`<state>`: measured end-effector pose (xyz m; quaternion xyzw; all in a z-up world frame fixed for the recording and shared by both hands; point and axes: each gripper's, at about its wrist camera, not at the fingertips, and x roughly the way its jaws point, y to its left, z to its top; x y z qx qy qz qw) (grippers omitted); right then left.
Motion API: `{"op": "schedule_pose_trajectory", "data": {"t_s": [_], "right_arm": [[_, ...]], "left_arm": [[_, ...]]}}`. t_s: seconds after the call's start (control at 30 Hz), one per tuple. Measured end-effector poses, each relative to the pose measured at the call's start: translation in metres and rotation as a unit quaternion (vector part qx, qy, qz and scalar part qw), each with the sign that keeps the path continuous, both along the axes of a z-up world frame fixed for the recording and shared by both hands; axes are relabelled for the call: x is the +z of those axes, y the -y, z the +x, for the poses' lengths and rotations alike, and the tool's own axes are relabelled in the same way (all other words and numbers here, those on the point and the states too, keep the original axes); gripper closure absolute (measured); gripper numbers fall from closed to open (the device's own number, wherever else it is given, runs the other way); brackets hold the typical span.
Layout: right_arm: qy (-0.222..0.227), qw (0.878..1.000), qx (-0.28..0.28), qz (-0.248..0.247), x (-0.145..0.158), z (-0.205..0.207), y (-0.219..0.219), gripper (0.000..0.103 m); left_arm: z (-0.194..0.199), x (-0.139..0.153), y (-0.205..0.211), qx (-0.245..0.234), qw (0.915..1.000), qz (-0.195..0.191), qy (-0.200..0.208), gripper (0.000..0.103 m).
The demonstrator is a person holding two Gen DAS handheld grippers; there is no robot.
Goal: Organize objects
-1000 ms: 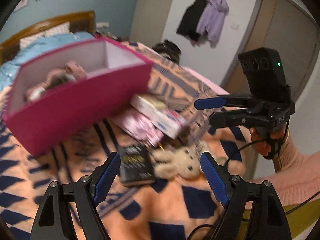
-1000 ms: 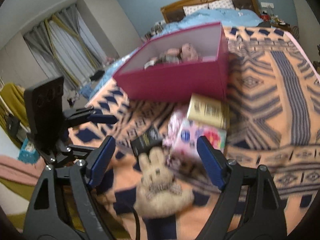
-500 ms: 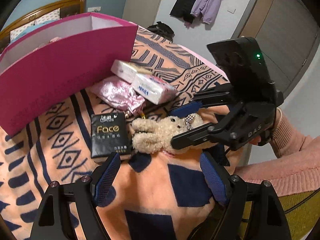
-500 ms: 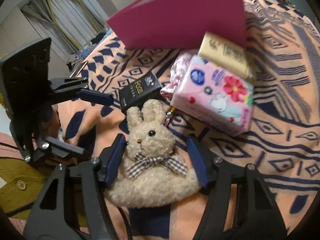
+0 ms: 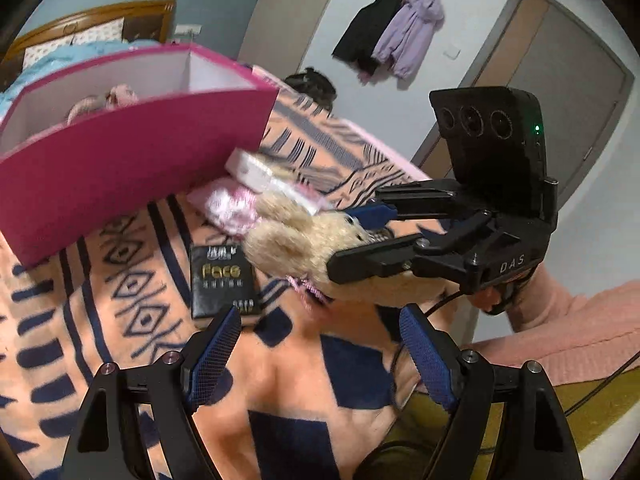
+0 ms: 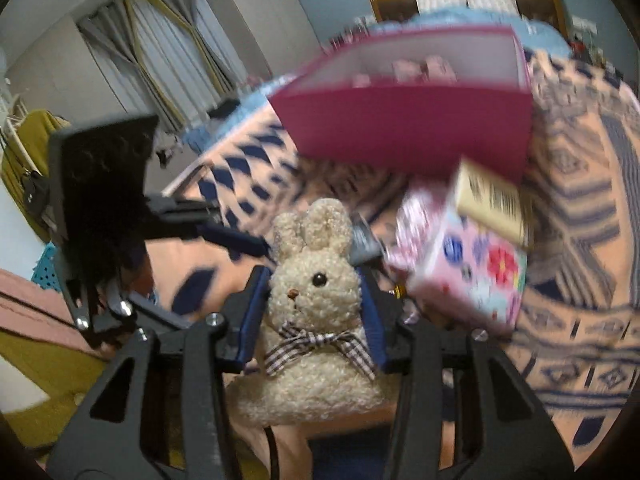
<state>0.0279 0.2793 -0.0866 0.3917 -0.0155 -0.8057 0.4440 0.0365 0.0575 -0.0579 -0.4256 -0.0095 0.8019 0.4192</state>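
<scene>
above the bed (image 5: 132, 312), the right hand-held gripper (image 6: 316, 304) has just closed on the plush rabbit (image 6: 316, 300), likely bound for the pink box (image 6: 404, 128); the left hand-held gripper (image 5: 320, 356) gapes empty.

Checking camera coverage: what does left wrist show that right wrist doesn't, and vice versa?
Left wrist only: black Face tissue pack lying flat on the blanket, coats hung on the wall, a door.
Right wrist only: curtains, the bunny's face and checked bow, floral tissue pack.
Both: plush bunny clamped in the right gripper, its jaws having just closed; pink box; patterned blanket.
</scene>
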Motion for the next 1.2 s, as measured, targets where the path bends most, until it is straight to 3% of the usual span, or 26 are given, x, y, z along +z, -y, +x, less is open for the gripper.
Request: {"op": "schedule_pose_trajectory", "data": {"t_s": [0.07, 0.2, 0.4, 0.53, 0.77, 1.0, 1.2], "right_arm": [[-0.021, 1.0, -0.015, -0.01, 0.007, -0.005, 0.006, 0.056], [-0.017, 0.999, -0.042, -0.023, 0.005, -0.027, 0.019, 0.056], [0.027, 0.997, -0.069, 0.0, -0.017, -0.056, 0.046, 0.055], [0.043, 0.996, -0.076, 0.027, -0.026, -0.065, 0.055, 0.055], [0.054, 0.997, -0.051, 0.037, -0.024, -0.073, 0.054, 0.057], [0.045, 0.998, -0.053, 0.002, -0.009, -0.07, 0.043, 0.062], [-0.018, 0.998, -0.061, -0.024, 0.037, -0.062, 0.036, 0.062]], "left_arm": [[-0.003, 0.004, 0.001, -0.006, 0.9999, 0.013, 0.001, 0.02], [-0.015, 0.002, -0.004, -0.001, 1.0, 0.0, -0.001, 0.02], [-0.043, -0.015, -0.005, 0.019, 0.9992, 0.002, 0.036, 0.022], [-0.063, -0.034, -0.004, 0.048, 0.9956, -0.005, 0.081, 0.04], [-0.067, -0.032, 0.011, 0.059, 0.9943, 0.013, 0.088, 0.06], [-0.057, -0.004, 0.013, 0.047, 0.9981, 0.013, 0.037, 0.066], [-0.052, 0.045, 0.009, 0.033, 0.9988, 0.01, -0.034, 0.066]]}}
